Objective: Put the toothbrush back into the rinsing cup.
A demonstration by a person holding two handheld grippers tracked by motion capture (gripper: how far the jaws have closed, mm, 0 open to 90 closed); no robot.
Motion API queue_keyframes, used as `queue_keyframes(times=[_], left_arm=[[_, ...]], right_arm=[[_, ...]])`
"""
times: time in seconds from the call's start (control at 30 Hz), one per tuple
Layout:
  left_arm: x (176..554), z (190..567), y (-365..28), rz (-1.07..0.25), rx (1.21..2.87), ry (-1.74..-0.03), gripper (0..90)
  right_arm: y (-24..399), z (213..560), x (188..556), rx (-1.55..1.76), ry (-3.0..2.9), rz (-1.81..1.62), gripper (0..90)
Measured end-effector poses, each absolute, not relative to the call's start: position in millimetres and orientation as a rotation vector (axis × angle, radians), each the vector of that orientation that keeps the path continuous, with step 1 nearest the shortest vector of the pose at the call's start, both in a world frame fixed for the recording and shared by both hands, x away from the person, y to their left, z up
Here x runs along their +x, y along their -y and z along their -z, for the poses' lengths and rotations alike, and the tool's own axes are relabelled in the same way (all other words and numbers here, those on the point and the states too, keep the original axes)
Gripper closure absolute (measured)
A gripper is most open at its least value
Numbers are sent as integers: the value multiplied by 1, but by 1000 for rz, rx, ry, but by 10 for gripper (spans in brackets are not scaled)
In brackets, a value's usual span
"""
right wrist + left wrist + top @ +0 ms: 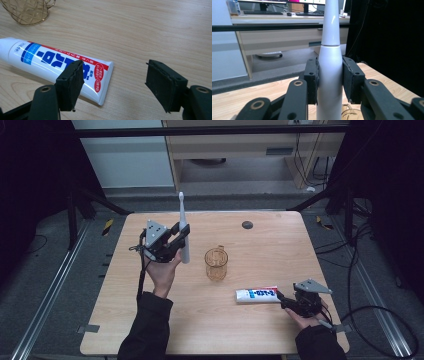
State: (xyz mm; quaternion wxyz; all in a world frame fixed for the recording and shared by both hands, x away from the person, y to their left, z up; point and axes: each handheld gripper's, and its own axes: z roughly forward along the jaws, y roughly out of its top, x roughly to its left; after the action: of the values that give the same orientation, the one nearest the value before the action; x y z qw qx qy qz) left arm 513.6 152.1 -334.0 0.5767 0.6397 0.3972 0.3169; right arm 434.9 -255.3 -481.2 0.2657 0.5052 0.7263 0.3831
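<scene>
Electric toothbrush (183,232): white, slim, held upright above the left half of the surface, brush head at the top, long axis close to vertical with a slight lean. The left gripper (181,236) grasps it on the handle; in the left gripper view the two black pads (311,80) press the white body (330,75) from both sides, just below the seam where the neck begins. The lower end of the handle hangs clear of the wood.

Cup (216,264): amber, see-through, patterned, with a handle on its far side, standing upright near the middle of the surface, mouth up. It lies just to the right of the toothbrush and a little nearer and lower. Judged the likely receptacle: the handle's lower end would need to travel right and then descend along its own axis into the mouth. The left hand is much the nearer of the two.

Toothpaste tube (257,294): white with blue and red print, lying flat on the near right part of the surface, long axis running left to right, crimped end toward the right gripper (117,85).

Right gripper: released, jaws standing wide, resting low beside the crimped end, one pad overlapping the tube in its own view, gripping nothing.

Surface (270,245): light wood, square, with a small dark disc (247,225) near its far edge.
</scene>
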Motion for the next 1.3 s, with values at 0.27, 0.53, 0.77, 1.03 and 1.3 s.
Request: queue_keyframes(times=[0.27, 0.53, 0.77, 1.03, 1.3], left_arm=[[520, 337, -140, -735, 1463, -909, 669], [525, 338, -128, -722, 1446, -893, 669], [531, 341, -117, -706, 1438, -882, 669], [538, 350, -105, -686, 1454, -874, 669], [544, 360, -95, -675, 1483, -869, 669]], right_arm=[[255, 481, 435, 1367, -1964, -1044, 303], [256, 481, 435, 1362, -1960, -1045, 304], [255, 481, 435, 1365, -1962, -1055, 305], [255, 481, 434, 1372, -1962, -1059, 306], [256, 482, 435, 1364, -1962, -1060, 308]])
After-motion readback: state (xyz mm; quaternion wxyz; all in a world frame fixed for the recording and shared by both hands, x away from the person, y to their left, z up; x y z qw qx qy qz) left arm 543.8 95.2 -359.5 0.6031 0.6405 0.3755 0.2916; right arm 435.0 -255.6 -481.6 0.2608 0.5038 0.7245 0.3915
